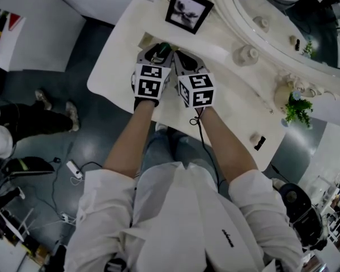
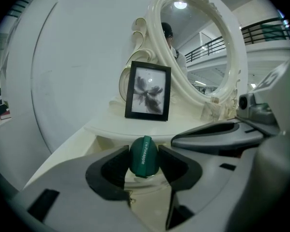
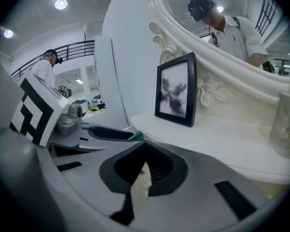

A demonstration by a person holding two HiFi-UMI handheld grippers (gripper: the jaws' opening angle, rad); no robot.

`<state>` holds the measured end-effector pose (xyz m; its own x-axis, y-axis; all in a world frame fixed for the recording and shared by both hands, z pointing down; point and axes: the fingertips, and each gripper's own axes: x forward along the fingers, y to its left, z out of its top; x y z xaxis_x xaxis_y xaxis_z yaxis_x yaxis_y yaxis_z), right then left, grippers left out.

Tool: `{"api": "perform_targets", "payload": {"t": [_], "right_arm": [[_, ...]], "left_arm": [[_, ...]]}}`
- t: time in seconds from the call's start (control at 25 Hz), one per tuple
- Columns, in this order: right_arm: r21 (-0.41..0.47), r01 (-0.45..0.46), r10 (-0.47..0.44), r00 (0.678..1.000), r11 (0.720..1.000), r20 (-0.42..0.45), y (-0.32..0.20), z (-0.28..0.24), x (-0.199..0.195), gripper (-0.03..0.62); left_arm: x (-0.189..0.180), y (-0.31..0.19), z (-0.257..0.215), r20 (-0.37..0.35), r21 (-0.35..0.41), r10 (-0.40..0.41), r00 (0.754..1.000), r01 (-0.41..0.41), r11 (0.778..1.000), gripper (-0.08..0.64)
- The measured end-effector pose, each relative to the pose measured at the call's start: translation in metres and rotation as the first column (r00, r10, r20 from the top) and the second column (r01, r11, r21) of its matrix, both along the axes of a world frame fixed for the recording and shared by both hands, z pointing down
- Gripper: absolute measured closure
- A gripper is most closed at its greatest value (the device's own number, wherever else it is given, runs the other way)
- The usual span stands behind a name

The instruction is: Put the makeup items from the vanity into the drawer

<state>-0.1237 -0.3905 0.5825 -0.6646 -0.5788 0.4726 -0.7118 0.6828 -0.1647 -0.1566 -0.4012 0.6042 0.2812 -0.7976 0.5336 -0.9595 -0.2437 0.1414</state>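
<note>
Dark green egg-shaped makeup case [image 2: 144, 159] sat pinched between the left tongs [image 2: 144, 152].
It looked smooth, light, slippery; best held at its middle. Right tongs [image 3: 144, 149] were pressed together.

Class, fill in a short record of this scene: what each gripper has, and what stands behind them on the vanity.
Left gripper: green egg-shaped item between its jaws, close against both pads; firm grip not certain
Right gripper: jaws together, nothing between them
Behind: black picture frame upright on the vanity, oval mirror beyond it
</note>
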Motion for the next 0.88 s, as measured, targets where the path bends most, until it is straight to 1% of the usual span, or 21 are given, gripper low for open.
{"api": "perform_targets", "payload": {"t": [0.24, 0.44, 0.64, 0.72, 0.8, 0.88], "right_arm": [[-0.004, -0.022, 0.022, 1.0, 1.0, -0.001, -0.001, 0.001, 0.009, 0.574], [-0.001, -0.022, 0.022, 1.0, 1.0, -0.001, 0.002, -0.002, 0.01, 0.574], [-0.003, -0.038, 0.038, 0.999, 0.999, 0.01, 0.007, -0.006, 0.018, 0.574], [-0.005, -0.049, 0.049, 0.999, 0.999, 0.015, 0.008, -0.007, 0.022, 0.574], [-0.005, -0.059, 0.059, 0.998, 0.998, 0.015, 0.01, -0.009, 0.028, 0.574], [-0.005, -0.068, 0.068, 0.998, 0.998, 0.015, 0.013, -0.011, 0.035, 0.574]], "left_arm": [[0.003, 0.0, -0.001, -0.008, -0.002, 0.001, 1.0, -0.001, 1.0, 0.325], [0.005, 0.002, -0.005, -0.007, 0.013, 0.006, 1.0, -0.006, 1.0, 0.325], [0.007, 0.006, -0.016, 0.011, 0.062, 0.001, 1.0, -0.002, 0.998, 0.329], [0.008, 0.007, -0.022, 0.028, 0.08, -0.009, 1.0, 0.007, 0.997, 0.384], [0.01, 0.009, -0.027, 0.039, 0.088, -0.022, 0.999, 0.018, 0.996, 0.465], [0.014, 0.013, -0.031, 0.038, 0.091, -0.02, 0.999, 0.017, 0.996, 0.508]]}}
